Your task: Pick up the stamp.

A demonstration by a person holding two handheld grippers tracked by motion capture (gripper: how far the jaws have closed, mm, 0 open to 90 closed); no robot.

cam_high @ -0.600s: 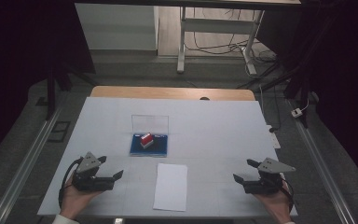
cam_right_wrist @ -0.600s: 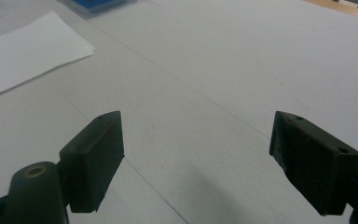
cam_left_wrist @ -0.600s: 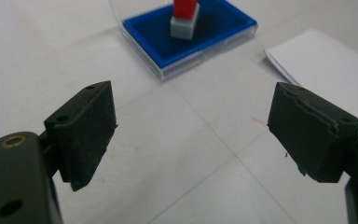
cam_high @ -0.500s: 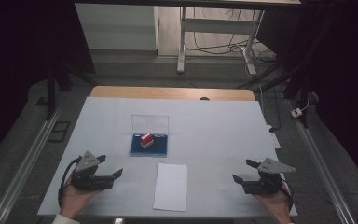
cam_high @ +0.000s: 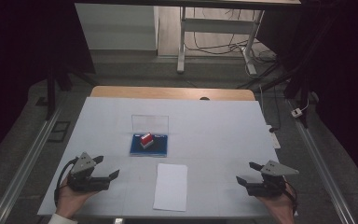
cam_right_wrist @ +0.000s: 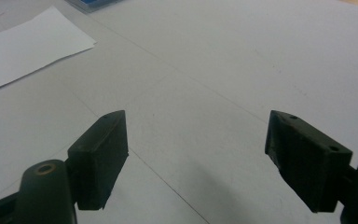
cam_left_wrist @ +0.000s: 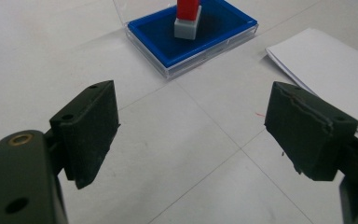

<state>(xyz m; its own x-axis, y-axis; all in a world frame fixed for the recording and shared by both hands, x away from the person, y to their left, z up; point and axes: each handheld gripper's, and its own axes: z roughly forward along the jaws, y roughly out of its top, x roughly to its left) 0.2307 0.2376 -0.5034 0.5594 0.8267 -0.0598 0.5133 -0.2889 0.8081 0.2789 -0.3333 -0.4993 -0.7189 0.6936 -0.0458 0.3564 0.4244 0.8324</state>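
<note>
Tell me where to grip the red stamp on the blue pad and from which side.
Grip the red upper block of the stamp, coming from above with jaws across its flat sides. It stands upright on the blue pad, and the open clear lid probably blocks the far side. The left gripper is open.

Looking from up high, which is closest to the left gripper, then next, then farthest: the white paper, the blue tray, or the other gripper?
From the left gripper:
1. Blue tray, ahead toward the table's middle, and white paper, beside it to the right: too close to call.
2. Right gripper, farthest, across the table's near edge.
</note>
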